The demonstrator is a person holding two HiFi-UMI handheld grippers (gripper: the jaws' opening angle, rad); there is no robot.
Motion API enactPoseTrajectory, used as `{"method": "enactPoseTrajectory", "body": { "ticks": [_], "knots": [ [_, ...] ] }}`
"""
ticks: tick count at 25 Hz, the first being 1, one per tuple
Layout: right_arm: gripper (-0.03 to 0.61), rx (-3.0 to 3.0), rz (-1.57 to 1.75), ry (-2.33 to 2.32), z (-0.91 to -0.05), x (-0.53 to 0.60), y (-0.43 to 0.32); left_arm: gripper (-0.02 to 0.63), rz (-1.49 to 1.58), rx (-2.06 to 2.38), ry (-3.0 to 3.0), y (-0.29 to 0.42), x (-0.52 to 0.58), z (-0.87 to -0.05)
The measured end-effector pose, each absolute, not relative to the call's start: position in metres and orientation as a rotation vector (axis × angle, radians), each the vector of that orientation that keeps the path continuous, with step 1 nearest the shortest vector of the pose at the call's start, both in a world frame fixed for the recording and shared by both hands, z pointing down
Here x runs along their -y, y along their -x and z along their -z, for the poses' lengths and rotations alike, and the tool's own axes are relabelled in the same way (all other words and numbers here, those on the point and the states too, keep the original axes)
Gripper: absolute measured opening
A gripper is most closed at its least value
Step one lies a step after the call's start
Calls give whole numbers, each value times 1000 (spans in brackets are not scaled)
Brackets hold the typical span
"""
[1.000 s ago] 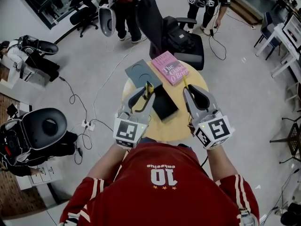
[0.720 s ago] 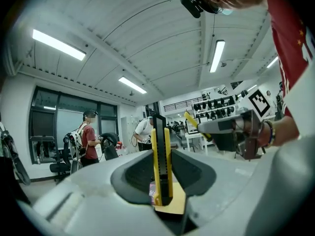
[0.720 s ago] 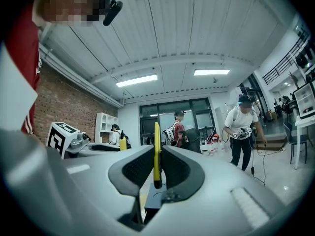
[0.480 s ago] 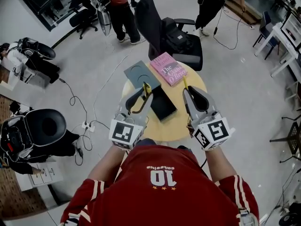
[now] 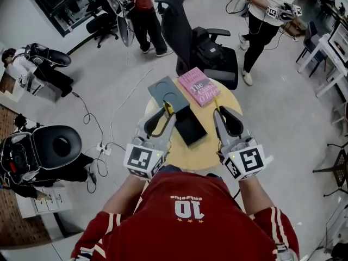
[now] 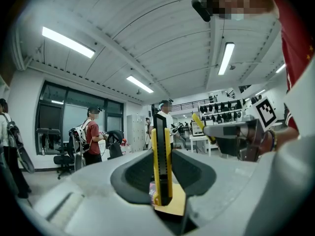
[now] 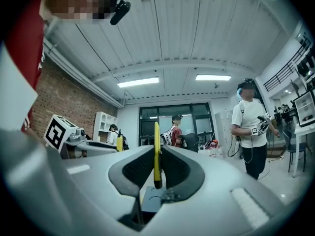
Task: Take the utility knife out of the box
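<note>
The yellow-and-black utility knife (image 5: pixel 169 109) stands upright between the jaws of my left gripper (image 5: pixel 167 112), which is shut on it above the table's left side. The left gripper view shows the knife (image 6: pixel 161 156) pinched in the middle of that gripper (image 6: pixel 161 181). My right gripper (image 5: pixel 216 110) is shut on a thin yellow strip (image 5: pixel 215 99), seen edge-on as a yellow strip (image 7: pixel 156 151) in the right gripper view; its jaws have just been closing a little on it. The black box (image 5: pixel 187 125) lies open on the table between both grippers, its grey lid (image 5: pixel 165 91) behind it.
The round wooden table (image 5: pixel 204 145) also carries a pink book (image 5: pixel 199 86) at its far edge. A black office chair (image 5: pixel 204 50) stands just behind the table. People stand further back, and cables and gear lie on the floor to the left.
Both grippers have stayed almost where they were, the left one rolled slightly with the knife. A person in a white shirt has walked into view at the back right.
</note>
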State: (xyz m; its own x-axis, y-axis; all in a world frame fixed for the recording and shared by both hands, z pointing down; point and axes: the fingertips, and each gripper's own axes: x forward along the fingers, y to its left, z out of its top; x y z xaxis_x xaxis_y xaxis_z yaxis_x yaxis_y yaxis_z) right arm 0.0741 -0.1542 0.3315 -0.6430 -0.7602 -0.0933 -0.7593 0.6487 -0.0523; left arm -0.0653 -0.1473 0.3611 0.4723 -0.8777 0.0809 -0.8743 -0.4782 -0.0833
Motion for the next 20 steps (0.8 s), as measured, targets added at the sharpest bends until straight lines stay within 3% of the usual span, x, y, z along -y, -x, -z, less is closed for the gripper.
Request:
{"method": "enactPoseTrajectory", "body": {
  "ticks": [20],
  "knots": [
    [44,-2783,3,1238,-330,156,-57,124,196,-1578,2656,77,153,-361]
  ]
}}
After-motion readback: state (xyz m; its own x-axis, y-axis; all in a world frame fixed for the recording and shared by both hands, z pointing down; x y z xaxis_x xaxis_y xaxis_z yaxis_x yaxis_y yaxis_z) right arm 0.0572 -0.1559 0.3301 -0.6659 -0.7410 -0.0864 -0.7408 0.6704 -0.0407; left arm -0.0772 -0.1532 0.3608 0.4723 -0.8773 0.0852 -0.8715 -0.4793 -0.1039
